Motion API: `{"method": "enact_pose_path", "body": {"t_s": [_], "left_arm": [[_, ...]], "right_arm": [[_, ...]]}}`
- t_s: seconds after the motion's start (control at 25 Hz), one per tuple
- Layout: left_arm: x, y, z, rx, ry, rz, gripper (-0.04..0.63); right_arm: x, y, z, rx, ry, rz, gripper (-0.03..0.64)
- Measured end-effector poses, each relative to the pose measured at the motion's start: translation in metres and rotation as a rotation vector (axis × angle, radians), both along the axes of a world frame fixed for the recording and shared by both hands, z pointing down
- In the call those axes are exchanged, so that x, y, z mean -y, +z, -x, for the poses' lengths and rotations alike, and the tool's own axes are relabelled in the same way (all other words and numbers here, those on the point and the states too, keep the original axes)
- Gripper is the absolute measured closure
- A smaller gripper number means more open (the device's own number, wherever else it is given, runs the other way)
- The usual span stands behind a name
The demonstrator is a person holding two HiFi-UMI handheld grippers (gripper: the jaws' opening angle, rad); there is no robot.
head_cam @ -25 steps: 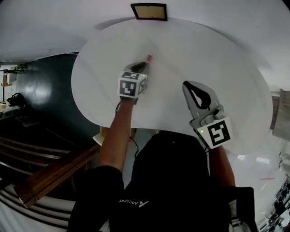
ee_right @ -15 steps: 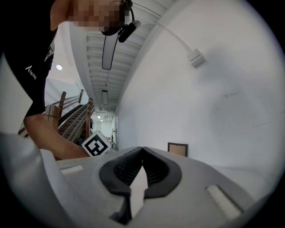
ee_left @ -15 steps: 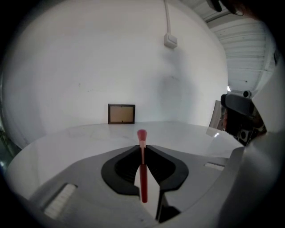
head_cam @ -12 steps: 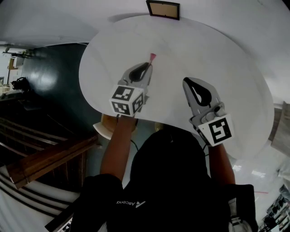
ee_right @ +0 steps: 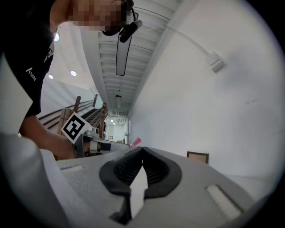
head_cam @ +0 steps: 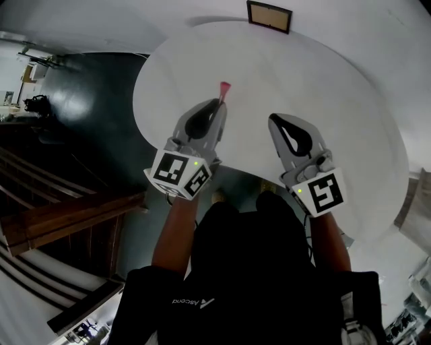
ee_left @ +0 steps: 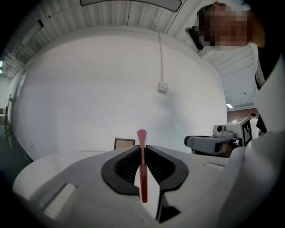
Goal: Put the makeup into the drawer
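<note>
A slim pink makeup brush (ee_left: 142, 164) stands upright between the pads of my left gripper (ee_left: 142, 148), which is shut on its handle. In the head view the brush's pink tip (head_cam: 223, 87) pokes out beyond the left gripper (head_cam: 219, 105), held above the near edge of the round white table (head_cam: 337, 81). My right gripper (head_cam: 273, 120) hovers beside it on the right. Its jaws meet with nothing between them (ee_right: 142, 149). A small brown-framed box (head_cam: 269, 15) sits at the table's far edge, also seen as the brown frame (ee_left: 124, 143) past the brush.
Dark floor (head_cam: 87, 101) and wooden stair rails (head_cam: 60, 222) lie to the left of the table. A white wall with a cable and a socket (ee_left: 163, 87) rises behind it. The person's dark-clad body fills the lower head view.
The left gripper has lifted the pink brush off the tabletop and drawn back toward the person. The right gripper has shifted only slightly.
</note>
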State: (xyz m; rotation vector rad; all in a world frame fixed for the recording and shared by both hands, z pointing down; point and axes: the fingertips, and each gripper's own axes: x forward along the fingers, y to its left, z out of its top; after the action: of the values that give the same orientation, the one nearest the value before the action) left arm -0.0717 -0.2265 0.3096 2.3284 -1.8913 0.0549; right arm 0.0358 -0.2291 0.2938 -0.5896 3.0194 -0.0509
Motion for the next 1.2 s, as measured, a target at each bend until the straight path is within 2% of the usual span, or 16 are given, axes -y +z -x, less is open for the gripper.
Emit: {"method": "enact_pose_path", "body": {"t_s": [0.24,0.44,0.6,0.92,1.04,1.2], "left_arm": [[-0.051,-0.032,0.032,-0.024,0.012,-0.095,0.541],[-0.084,-0.042,0.066,-0.032,0.073,-0.139,0.541],[-0.118,-0.049,0.109,-0.03,0.143,-0.155,0.541],[-0.193,-0.032,0.187,0.046,0.326,-0.135,0.541],[-0.208,-0.024,0.196,0.074,0.4,-0.119,0.541],[-0.227,0.006,0.193,0.125,0.511,-0.055,0.541]], "right_arm": [[-0.041,-0.015,0.036,-0.022,0.003,-0.049,0.614],[-0.066,-0.015,0.07,-0.035,0.055,-0.061,0.614],[-0.1,-0.016,0.109,-0.046,0.114,-0.063,0.614],[-0.186,-0.001,0.187,-0.074,0.218,-0.066,0.614],[-0.206,-0.002,0.201,-0.087,0.252,-0.071,0.614],[-0.228,0.005,0.204,-0.112,0.287,-0.06,0.614]]}}
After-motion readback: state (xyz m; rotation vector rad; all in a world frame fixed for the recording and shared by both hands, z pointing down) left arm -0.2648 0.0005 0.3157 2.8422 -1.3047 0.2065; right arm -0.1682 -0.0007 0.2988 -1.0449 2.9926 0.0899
